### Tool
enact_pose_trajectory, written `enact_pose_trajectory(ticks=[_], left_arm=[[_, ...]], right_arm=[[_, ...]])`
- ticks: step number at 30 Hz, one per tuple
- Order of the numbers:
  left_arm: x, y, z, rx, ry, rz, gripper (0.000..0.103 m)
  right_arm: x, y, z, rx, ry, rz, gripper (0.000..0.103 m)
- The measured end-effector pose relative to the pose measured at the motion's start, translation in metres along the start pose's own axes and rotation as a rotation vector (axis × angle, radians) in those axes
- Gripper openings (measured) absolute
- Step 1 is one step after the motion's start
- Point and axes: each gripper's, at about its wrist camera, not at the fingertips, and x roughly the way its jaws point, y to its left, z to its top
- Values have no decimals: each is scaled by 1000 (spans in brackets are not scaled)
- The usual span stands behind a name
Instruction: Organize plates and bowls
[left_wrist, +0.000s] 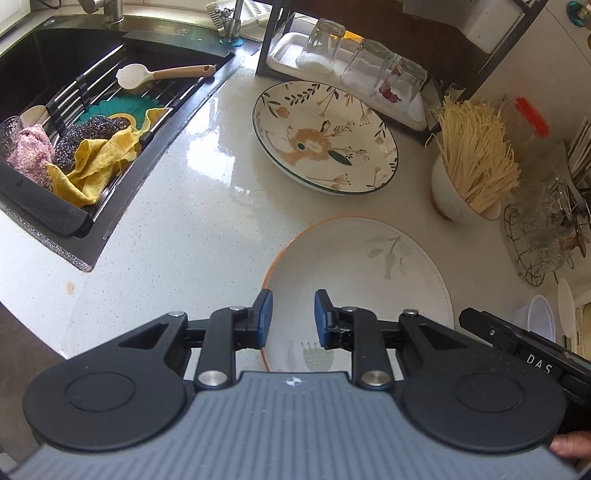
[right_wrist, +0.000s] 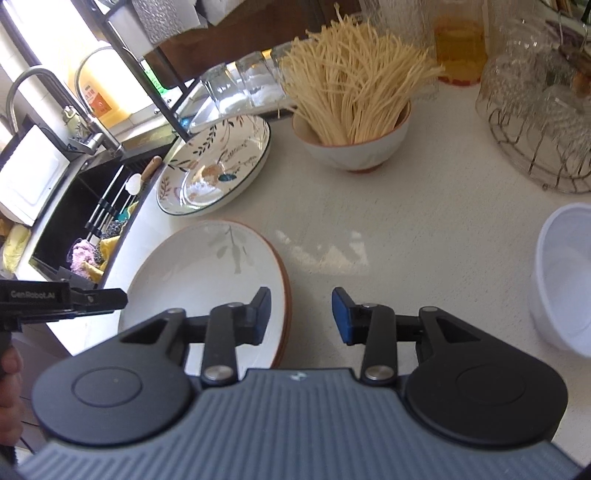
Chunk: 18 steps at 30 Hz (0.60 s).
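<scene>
Left wrist: left gripper (left_wrist: 293, 317), jaws apart and empty, hangs over the near rim of the white plate (left_wrist: 369, 266) by the counter's front edge; right wrist: right gripper (right_wrist: 301, 314), apart, straddles that plate's (right_wrist: 207, 273) right rim.

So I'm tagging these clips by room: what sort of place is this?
A home kitchen counter, most likely. A black sink with a metal faucet sits beside the pale speckled countertop, upturned drinking glasses drain on a rack, and a white bowl of dry noodles stands nearby.
</scene>
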Motion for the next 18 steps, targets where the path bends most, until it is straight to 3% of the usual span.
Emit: enact_pose_trajectory(ticks=[11,18], left_arm=[[-32,-39,-17,-18,-86,-29,27],[-47,-44,-13,-39,-136,-16,27]], right_arm=[[-36,-5,16,-68,-81,66,40],[-52,4,31,-136,-132,109,40]])
